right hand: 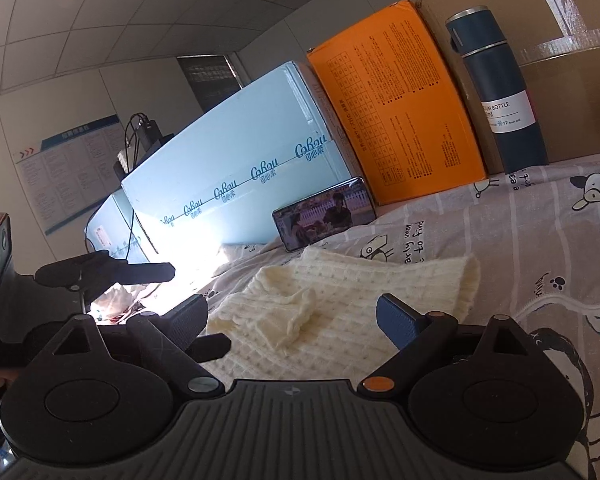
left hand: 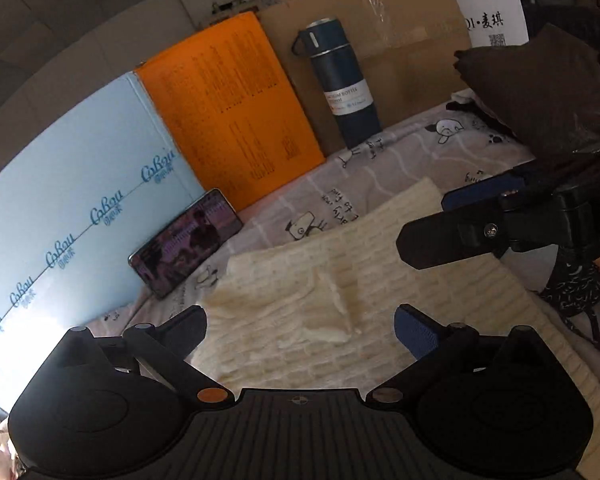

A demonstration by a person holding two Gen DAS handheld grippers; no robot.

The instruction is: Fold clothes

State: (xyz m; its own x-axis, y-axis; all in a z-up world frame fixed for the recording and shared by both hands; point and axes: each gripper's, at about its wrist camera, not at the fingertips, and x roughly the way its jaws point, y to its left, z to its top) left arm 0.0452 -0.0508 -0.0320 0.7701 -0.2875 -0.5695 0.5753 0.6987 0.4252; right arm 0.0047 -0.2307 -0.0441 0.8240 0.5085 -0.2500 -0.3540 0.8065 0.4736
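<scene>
A cream knitted garment [left hand: 296,280] [right hand: 340,292] lies flat on a grey cartoon-print sheet [left hand: 400,160] [right hand: 520,232], with a small raised flap [left hand: 340,304] near its middle. My left gripper [left hand: 300,330] hovers just over the garment's near part, open and holding nothing. My right gripper [right hand: 296,318] is open and empty too, low over the garment's near edge. In the left wrist view the right gripper [left hand: 432,220] reaches in from the right above the knit. In the right wrist view the left gripper's fingers [right hand: 148,272] show spread at the left.
Along the back stand a light blue box [left hand: 80,220], an orange box [left hand: 236,108], a cardboard box [left hand: 404,40] and a dark blue bottle [left hand: 344,84]. A lit phone [left hand: 184,240] leans on the blue box. A dark brown cloth bundle [left hand: 540,88] sits at the right.
</scene>
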